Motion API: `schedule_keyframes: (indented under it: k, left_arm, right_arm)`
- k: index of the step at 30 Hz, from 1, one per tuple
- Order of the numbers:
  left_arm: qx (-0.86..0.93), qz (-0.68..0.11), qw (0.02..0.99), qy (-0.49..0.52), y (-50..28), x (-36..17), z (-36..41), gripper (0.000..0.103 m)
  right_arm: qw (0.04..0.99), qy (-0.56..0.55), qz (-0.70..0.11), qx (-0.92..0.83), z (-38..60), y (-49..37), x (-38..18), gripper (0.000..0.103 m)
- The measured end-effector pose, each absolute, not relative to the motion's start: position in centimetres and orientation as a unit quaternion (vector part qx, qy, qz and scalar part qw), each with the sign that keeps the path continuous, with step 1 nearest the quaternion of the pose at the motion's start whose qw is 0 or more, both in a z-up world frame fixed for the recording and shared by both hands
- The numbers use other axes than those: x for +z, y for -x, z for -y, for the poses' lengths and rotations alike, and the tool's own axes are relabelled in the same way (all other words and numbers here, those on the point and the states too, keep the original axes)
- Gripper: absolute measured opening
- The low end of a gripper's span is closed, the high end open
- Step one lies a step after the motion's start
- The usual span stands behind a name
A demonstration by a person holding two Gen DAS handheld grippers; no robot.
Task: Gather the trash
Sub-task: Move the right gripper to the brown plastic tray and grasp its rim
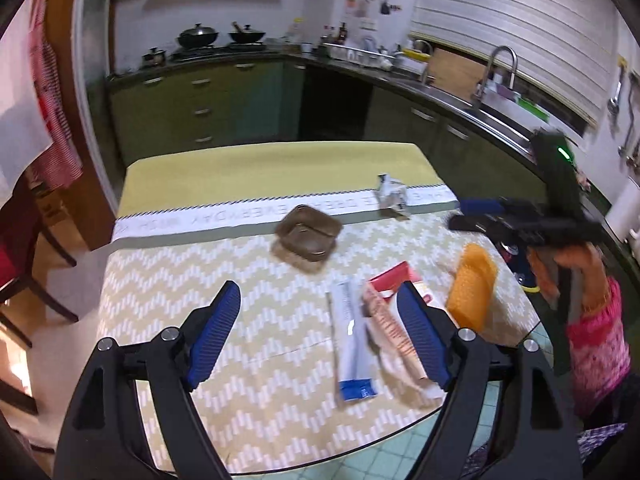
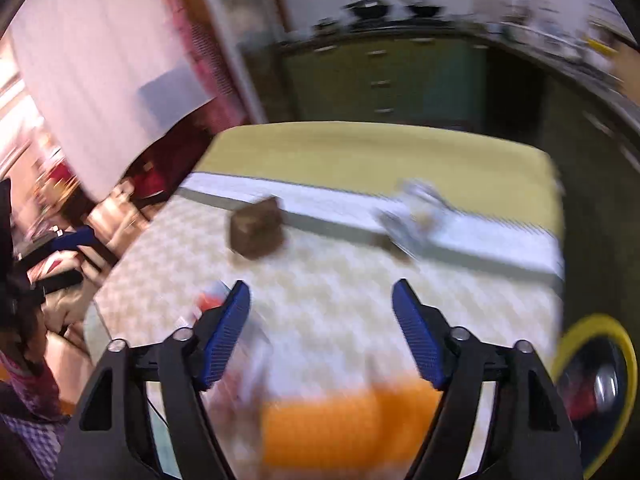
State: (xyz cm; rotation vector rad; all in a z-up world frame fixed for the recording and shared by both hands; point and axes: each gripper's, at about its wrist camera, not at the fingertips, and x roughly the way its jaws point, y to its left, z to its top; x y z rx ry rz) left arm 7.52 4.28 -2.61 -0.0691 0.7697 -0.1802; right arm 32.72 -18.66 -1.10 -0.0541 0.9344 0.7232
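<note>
Nothing gathered yet, as far as either view shows. Left gripper [image 1: 320, 320]: fingers spread wide, empty, hovering over the near half of the table [image 1: 200, 280]. Right gripper [image 2: 320, 320]: likewise spread wide, nothing between its pads; its view is badly motion-blurred.

Trash on the cloth, left view:
- White-and-blue tube [image 1: 352, 344], flat, between the left fingers toward 5 o'clock.
- Crumpled pinkish wrapper [image 1: 394, 344], just beside the tube, partly behind the right-hand finger.
- Red-and-white carton [image 1: 394, 278], touching or overlapping the wrapper's far end; cannot tell which.
- Orange piece [image 1: 472, 290] at 3 o'clock, by the table edge.
- Brown tray [image 1: 308, 236] at 12 o'clock, mid-table.
- Crumpled foil scrap [image 1: 390, 196] at 1 o'clock, on the printed band, well apart from the rest.

Yellow-rimmed bin [image 2: 600, 392] at 4 o'clock in the right view, off the table corner; something red and a metallic thing inside, unclear what.

Judgement: task at or near its start. All six items remain. Tube and wrapper lie nearest the left gripper; the orange piece sits close under the right.
</note>
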Motion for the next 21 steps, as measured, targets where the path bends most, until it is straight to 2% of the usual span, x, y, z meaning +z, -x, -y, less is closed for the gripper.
schedule_keyframes:
  k: [2, 4, 12, 14, 17, 21]
  left_arm:
    - [-0.082, -0.378, 0.922, 0.036, -7.3, -2.9, -5.0, 0.076]
    - [-0.078, -0.38, 0.921, 0.035, -7.3, -3.0, -5.2, 0.077]
    - [-0.072, -0.386, 0.919, 0.041, -7.2, -3.6, -6.0, 0.077]
    - [-0.073, -0.389, 0.918, 0.041, -7.3, -3.8, -6.1, 0.077]
    - [-0.075, -0.391, 0.916, 0.042, -7.4, -4.0, -6.0, 0.078]
    - [-0.076, -0.395, 0.915, 0.042, -7.4, -4.3, -6.1, 0.078]
  right_arm:
    - [0.816, 0.045, -0.452, 0.357, 15.4, -35.2, -1.7, 0.062]
    - [0.803, 0.067, -0.468, 0.363, 12.4, -37.2, -2.6, 0.051]
    - [0.772, 0.113, -0.504, 0.37, 6.6, -41.9, -5.8, 0.036]
    - [0.767, 0.124, -0.512, 0.367, 5.8, -42.2, -6.7, 0.035]
    - [0.759, 0.138, -0.521, 0.366, 4.7, -42.5, -7.8, 0.026]
    - [0.751, 0.145, -0.531, 0.364, 4.1, -42.5, -8.9, 0.025]
